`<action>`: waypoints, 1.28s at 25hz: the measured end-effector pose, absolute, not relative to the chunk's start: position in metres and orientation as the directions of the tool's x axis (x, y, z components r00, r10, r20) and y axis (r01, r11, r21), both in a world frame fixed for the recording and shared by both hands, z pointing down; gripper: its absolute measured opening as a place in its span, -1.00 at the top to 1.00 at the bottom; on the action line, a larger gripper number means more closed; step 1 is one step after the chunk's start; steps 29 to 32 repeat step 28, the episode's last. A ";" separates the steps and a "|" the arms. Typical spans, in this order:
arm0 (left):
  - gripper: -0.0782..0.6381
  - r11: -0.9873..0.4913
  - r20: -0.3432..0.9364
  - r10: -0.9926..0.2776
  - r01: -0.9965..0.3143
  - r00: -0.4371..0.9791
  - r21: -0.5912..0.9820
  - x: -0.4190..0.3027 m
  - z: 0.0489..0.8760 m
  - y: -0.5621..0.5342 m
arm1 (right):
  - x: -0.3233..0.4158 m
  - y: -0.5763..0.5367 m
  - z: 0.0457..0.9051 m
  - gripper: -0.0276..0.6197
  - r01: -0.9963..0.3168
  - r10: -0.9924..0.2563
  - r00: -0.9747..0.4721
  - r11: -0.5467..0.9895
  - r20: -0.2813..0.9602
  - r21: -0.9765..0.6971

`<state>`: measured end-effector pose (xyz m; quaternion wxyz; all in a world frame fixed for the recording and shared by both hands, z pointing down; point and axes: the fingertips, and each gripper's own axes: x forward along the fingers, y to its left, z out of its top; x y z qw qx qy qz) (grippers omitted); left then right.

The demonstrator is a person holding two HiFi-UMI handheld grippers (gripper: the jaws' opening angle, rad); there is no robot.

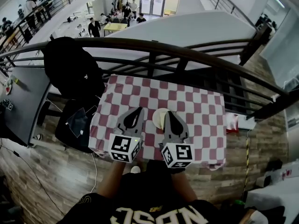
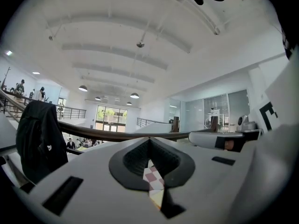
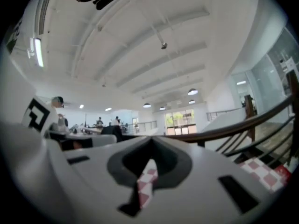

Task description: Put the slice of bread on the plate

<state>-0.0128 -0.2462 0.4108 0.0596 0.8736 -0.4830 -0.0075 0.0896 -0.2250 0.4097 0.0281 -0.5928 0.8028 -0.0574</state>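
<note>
Head view: left hand-held gripper (image 1: 138, 109) and right hand-held gripper (image 1: 168, 113), jaws together, empty, over checkered cloth (image 1: 198, 108).

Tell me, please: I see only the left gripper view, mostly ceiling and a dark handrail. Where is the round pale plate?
Observer: In the head view the round pale plate lies on the red-and-white checked tablecloth, between the tips of the left gripper and the right gripper.
Operator: Does the right gripper hold anything?
Observer: No. The right gripper view shows its jaws together, with only tablecloth visible behind them.
Operator: Is anything lying on the plate?
Observer: I cannot tell. The right gripper hides the plate's right edge, and the part that shows looks plain and pale.
</note>
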 end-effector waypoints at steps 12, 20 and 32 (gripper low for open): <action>0.73 -0.537 -0.044 -0.843 -0.839 0.536 0.086 -0.017 0.382 -0.229 | 0.089 -0.198 0.391 0.87 -0.968 -0.970 -0.242 0.242 -0.002 -0.068; 0.73 -0.556 -0.057 -0.831 -0.827 0.553 0.090 -0.013 0.387 -0.225 | 0.086 -0.189 0.393 0.87 -0.975 -0.975 -0.221 0.220 0.002 -0.041; 0.73 -0.552 -0.025 -0.832 -0.824 0.554 0.125 -0.012 0.411 -0.241 | 0.087 -0.199 0.412 0.87 -0.977 -0.977 -0.211 0.209 0.042 -0.043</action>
